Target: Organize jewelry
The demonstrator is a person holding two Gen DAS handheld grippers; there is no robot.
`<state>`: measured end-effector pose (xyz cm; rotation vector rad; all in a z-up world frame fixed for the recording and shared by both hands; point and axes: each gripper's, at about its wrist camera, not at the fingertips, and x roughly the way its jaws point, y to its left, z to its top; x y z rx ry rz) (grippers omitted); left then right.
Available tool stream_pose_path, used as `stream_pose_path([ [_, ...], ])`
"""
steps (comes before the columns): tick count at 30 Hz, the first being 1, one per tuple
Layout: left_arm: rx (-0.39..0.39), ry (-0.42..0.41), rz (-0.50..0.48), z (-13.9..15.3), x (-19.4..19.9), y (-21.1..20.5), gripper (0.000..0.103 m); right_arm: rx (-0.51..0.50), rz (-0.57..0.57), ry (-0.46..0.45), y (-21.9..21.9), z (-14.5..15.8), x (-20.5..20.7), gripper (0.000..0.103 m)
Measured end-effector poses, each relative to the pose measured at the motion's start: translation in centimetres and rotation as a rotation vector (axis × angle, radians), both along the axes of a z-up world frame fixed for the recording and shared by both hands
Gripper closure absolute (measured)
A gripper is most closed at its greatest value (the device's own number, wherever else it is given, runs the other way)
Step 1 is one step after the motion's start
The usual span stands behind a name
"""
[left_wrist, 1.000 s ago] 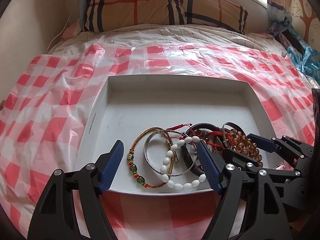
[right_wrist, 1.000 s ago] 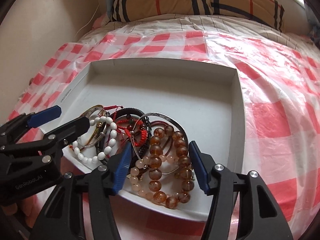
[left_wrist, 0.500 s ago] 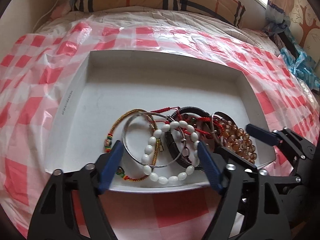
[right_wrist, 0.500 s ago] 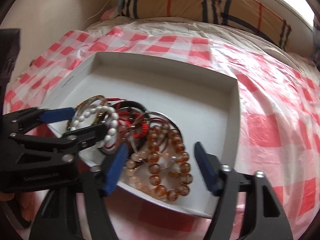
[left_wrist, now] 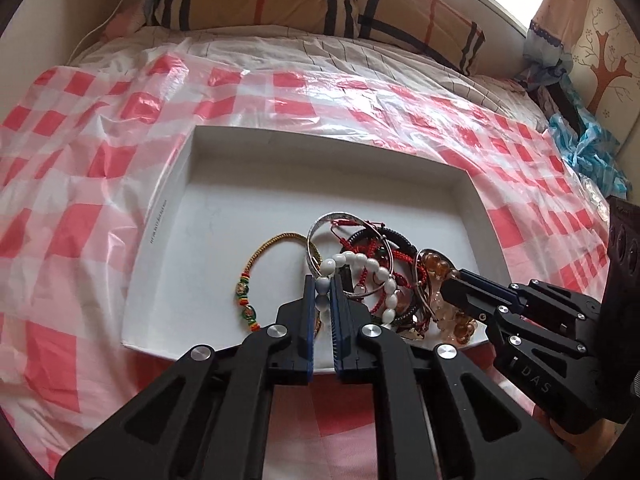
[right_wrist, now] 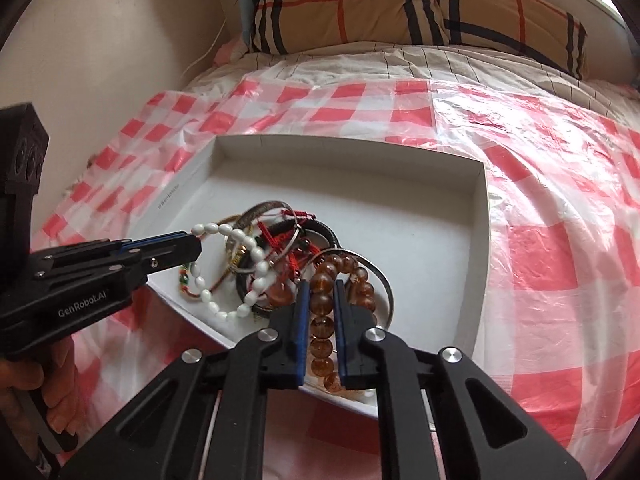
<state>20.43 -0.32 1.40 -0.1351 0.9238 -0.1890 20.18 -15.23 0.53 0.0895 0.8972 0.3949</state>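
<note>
Both sets of tongs have gone from gaping over the heap a second ago to pinched on it, and neither hand has travelled much. Left gripper (left_wrist: 321, 300) is closed on the white oval-bead bracelet (left_wrist: 362, 266), one bead caught between the blue pads. Right gripper (right_wrist: 320, 308) has its jaws closing on the amber round-bead bracelet (right_wrist: 322, 304); the strand already sits squeezed between the pads

Where things are: all jewelry lies in the shallow white cardboard box tray (left_wrist: 240, 184), bunched at the near edge, on the red-and-white checked plastic sheet (left_wrist: 80, 184) over the bed. Tangle includes a plain silver bangle (left_wrist: 320, 232), red knotted cord bracelets (left_wrist: 374, 258) and a black braided band (left_wrist: 394, 236), all overlapping. Only the gold woven cord bracelet with coloured beads (left_wrist: 256, 272) lies mostly apart, on the left, touching the bangle on one side

Progress, my read: barely started. Nothing is laid out separately, and the far half of the tray is bare. Two pieces gripped, none lifted clear. White beads loop through the silver bangle and red cords, so pulling it free likely drags neighbours. Amber strand looks doubled up and sits on a second metal ring (right_wrist: 380, 276); can't tell if it's snagged

Left to do: separate each piece, spread them across the tray
</note>
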Motion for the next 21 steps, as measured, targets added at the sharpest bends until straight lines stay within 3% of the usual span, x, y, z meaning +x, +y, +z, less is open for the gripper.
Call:
stream_pose_path([
  [4, -0.018, -0.030, 0.016, 1.3, -0.5, 1.0, 0.097, 0.128, 0.005, -0.014, -1.0, 1.3, -0.1, 0.091],
  [6, -0.008, -0.036, 0.021, 1.5, -0.6, 1.2, 0.097, 0.144, 0.014, -0.007, -1.1, 1.5, 0.0, 0.091],
  [7, -0.003, -0.032, 0.028, 1.4, -0.5, 1.3, 0.096, 0.134, 0.002, 0.006, -0.9, 1.2, 0.3, 0.079],
  [8, -0.001, -0.025, 0.036, 1.2, -0.4, 1.4, 0.096, 0.113, -0.016, 0.012, -0.7, 0.9, 0.6, 0.047],
  [9, -0.001, -0.018, 0.045, 0.9, -0.3, 1.6, 0.096, 0.081, -0.036, 0.013, -0.2, 0.4, 0.8, 0.037],
  [10, -0.004, -0.011, 0.051, 0.7, -0.2, 1.7, 0.096, 0.064, -0.035, 0.023, 0.3, -0.2, 1.1, 0.035],
  [12, -0.007, -0.004, 0.060, 0.5, 0.0, 1.9, 0.096, 0.019, -0.006, 0.063, 1.9, -1.7, 1.7, 0.037],
  [14, 0.001, -0.010, 0.066, 0.5, -0.1, 1.9, 0.096, -0.027, 0.068, 0.056, 3.6, -2.3, 1.5, 0.045],
  [15, 0.003, -0.011, 0.068, 0.6, -0.1, 1.9, 0.096, -0.010, 0.114, 0.064, 4.0, -2.1, 1.3, 0.052],
  [16, 0.006, -0.011, 0.070, 0.6, -0.1, 1.9, 0.096, 0.019, 0.143, 0.071, 4.0, -2.0, 1.1, 0.072],
  [17, 0.007, -0.009, 0.073, 0.5, -0.1, 2.0, 0.096, 0.021, 0.159, 0.068, 4.1, -1.7, 0.9, 0.075],
  [18, 0.005, -0.003, 0.076, 0.4, -0.1, 2.1, 0.096, -0.049, 0.142, 0.044, 4.4, -1.4, 0.6, 0.077],
  [19, 0.002, 0.002, 0.078, 0.3, 0.0, 2.2, 0.096, -0.127, 0.114, 0.023, 4.6, -1.3, 0.4, 0.085],
  [21, 0.004, 0.008, 0.079, 0.2, 0.0, 2.3, 0.096, -0.141, 0.086, 0.027, 4.0, -1.2, 0.5, 0.091],
])
